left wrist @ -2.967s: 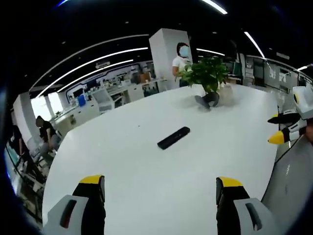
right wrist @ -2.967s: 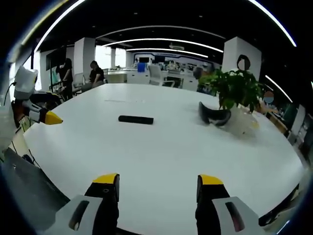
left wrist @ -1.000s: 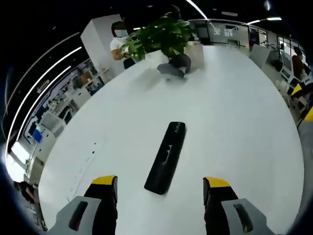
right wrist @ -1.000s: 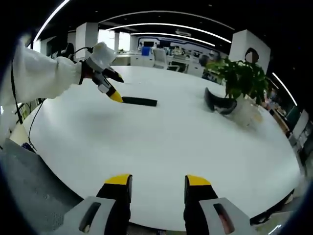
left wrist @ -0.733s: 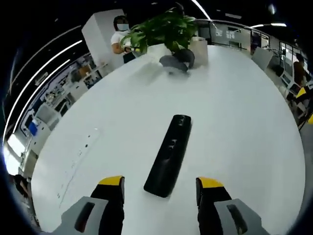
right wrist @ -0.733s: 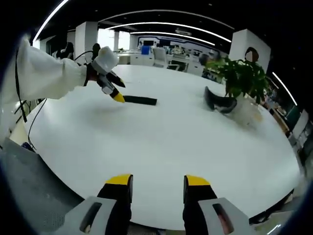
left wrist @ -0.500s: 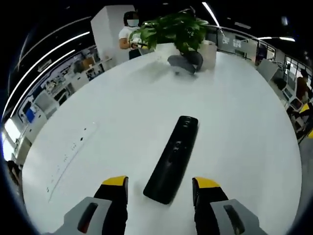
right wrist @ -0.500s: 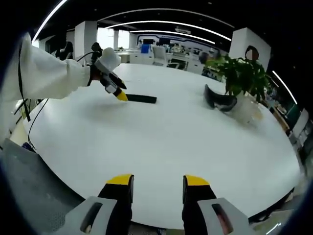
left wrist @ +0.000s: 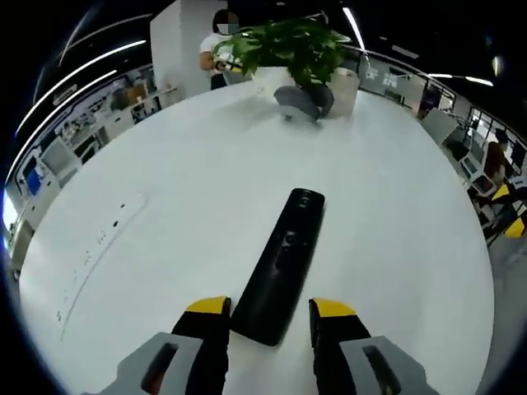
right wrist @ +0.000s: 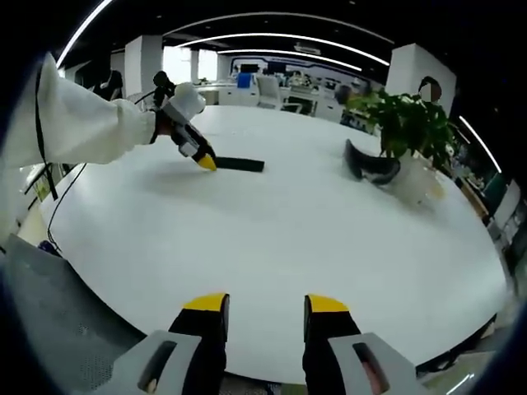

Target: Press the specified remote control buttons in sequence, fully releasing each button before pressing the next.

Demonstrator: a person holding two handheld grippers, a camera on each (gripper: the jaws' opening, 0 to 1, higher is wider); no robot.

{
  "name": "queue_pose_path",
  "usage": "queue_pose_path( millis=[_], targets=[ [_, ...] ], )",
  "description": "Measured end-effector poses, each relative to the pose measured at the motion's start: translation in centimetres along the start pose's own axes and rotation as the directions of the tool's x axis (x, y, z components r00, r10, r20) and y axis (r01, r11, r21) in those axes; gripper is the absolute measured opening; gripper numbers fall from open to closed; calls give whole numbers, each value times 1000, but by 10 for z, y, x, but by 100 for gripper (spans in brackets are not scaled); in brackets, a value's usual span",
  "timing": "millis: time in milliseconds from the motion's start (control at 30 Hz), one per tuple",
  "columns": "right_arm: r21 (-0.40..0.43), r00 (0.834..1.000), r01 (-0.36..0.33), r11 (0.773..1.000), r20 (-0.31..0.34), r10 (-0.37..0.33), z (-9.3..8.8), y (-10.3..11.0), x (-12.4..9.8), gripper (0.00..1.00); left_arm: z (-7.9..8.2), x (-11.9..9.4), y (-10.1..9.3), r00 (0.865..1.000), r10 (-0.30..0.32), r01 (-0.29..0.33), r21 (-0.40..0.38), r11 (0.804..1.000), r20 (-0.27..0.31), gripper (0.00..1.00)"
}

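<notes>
Black remote [left wrist: 278,265] lying flat on the white tabletop [left wrist: 165,189], long axis running away from the left tool [left wrist: 269,310]. Near end of the remote sitting right between the two yellow-tipped jaws; jaws parted to either side of it, contact with its edges impossible to tell. Buttons faintly visible along the remote's middle. Farther across the tabletop, a leafy potted plant [left wrist: 284,51] with a dark curved headset [left wrist: 298,103] just in front of its pot.

From the right gripper view: same remote [right wrist: 237,164] well across the tabletop [right wrist: 329,230], left tool [right wrist: 203,160] at its end, held by a white sleeve [right wrist: 78,123]. Right tool [right wrist: 265,306] hovering low over the near edge of the tabletop, jaws apart with nothing between them, well away from the remote. Plant [right wrist: 405,123] and headset [right wrist: 370,169] off to the right.
</notes>
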State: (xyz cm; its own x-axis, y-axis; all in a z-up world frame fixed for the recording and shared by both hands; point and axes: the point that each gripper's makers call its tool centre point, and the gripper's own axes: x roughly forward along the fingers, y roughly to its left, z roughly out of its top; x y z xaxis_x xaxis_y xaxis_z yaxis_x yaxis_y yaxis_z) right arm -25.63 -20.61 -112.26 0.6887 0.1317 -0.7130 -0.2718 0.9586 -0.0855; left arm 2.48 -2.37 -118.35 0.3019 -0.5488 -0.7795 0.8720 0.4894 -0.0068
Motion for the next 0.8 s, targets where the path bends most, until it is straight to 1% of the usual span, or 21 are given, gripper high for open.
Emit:
queue_pose_path(
  millis=[100,167,200,233,267,333,367,433,467,600,800],
  targets=[
    [3,1000,-1,1000,-5,1,-1,0,0,33,0,-1,-2,1000,0,0,1,1000,-2,37],
    [0,1000,-2,1000,-1,2,0,1,0,33,0,-2,-2,1000,3,-3,-4,1000,0,33],
    [-1,1000,-2,1000,1,2,0,1,0,33,-3,-5,4,999,32,-32,8,999,-14,29],
    [0,1000,-2,1000,1,2,0,1,0,33,1,-2,-5,1000,-9,9,11,1000,14,28],
    [2,1000,1,1000,-2,-1,0,0,0,32,-2,-3,-4,1000,3,-3,8,1000,-4,28],
    [2,1000,5,1000,-4,-5,0,-1,0,32,-4,-2,-7,1000,-1,2,20,1000,-13,26],
    [3,1000,4,1000,-5,-4,-1,-1,0,32,-5,-3,-10,1000,-16,16,49,999,-14,26],
    [2,1000,7,1000,-3,-7,0,-1,0,32,-5,-3,-16,999,-36,36,77,996,-10,24],
    [3,1000,8,1000,-1,-8,0,-1,-1,32,-6,-3,-16,1000,-27,28,73,997,-8,24],
    [3,1000,8,1000,5,-8,1,-2,-1,32,-8,-3,-21,999,-51,51,90,995,-8,24],
    [-5,1000,7,1000,11,-7,2,-1,-1,31,-12,-5,-35,996,-76,82,138,987,-48,24]
  ],
)
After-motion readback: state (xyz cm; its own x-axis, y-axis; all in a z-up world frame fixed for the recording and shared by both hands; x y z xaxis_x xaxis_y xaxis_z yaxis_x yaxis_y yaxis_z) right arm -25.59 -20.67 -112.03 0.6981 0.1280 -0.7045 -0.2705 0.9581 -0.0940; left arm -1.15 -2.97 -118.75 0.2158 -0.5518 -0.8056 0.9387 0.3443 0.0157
